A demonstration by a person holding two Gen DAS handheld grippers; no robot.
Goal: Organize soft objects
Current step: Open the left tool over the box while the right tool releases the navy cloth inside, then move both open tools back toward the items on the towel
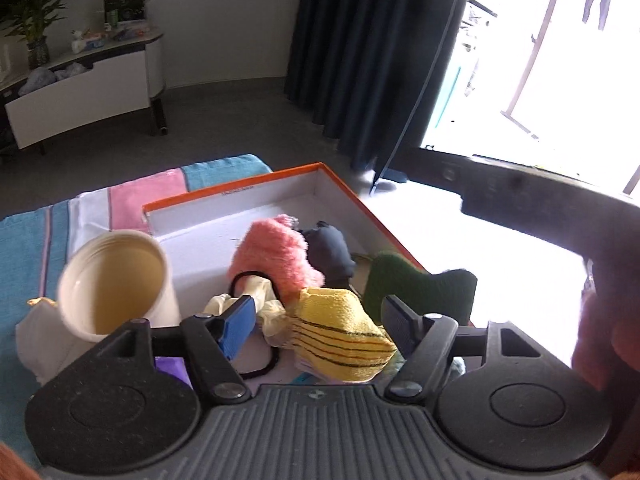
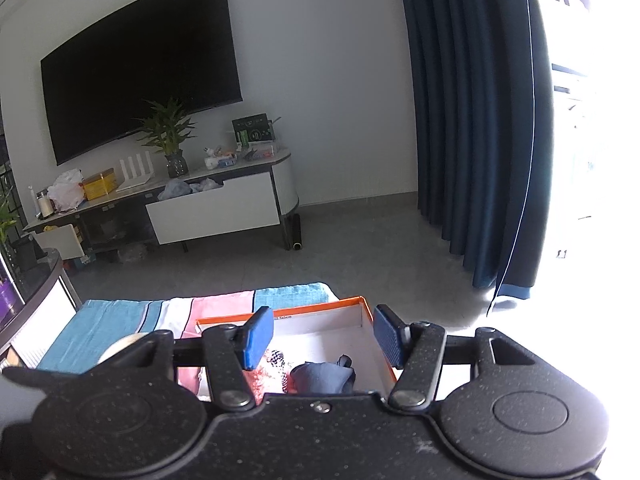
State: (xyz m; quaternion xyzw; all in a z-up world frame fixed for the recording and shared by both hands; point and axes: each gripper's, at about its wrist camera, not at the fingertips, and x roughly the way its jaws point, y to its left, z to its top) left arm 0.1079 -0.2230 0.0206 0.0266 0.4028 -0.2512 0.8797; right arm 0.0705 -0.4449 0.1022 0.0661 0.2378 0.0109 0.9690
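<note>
Soft items: piled at the near end of the orange-rimmed box (image 1: pixel 362 204), which sits on a striped towel (image 1: pixel 24 248); far end of the box floor is bare.
Cup (image 1: pixel 116 282): cream, empty, tilted mouth toward the left camera, just left of the box on the towel. Hard item, so my guess is it stays out.
White cloth (image 1: pixel 38 336): bunched under and beside the cup, outside the box. Likely a candidate to go in.
Hair tie (image 1: pixel 256 276): black loop, draped over a pale crumpled glove-like thing (image 1: pixel 266 308); both in the box near the left pad.
Left gripper (image 1: pixel 320 324): jaws apart, nothing pinched; blue pad (image 1: pixel 240 326) sits over the pale item, yellow cloth below the gap.
Yellow cloth (image 1: pixel 344 340): dark stripes, heaped loose between the jaws. Looks set down, not held.
Pink fuzzy item (image 1: pixel 280 256): behind the yellow one, leaning on the dark navy bundle (image 1: pixel 330 250).
Green sponge-like piece (image 1: pixel 416 288): propped on the box's right rim, half over the edge. Could slide out; worth nudging inward.
Right gripper (image 2: pixel 322 338): jaws spread, empty, hanging over the box; its view shows the navy bundle and a checkered scrap (image 2: pixel 278 362) below.
Stage: judging by the pile, mostly done; stragglers on the left remain.
</note>
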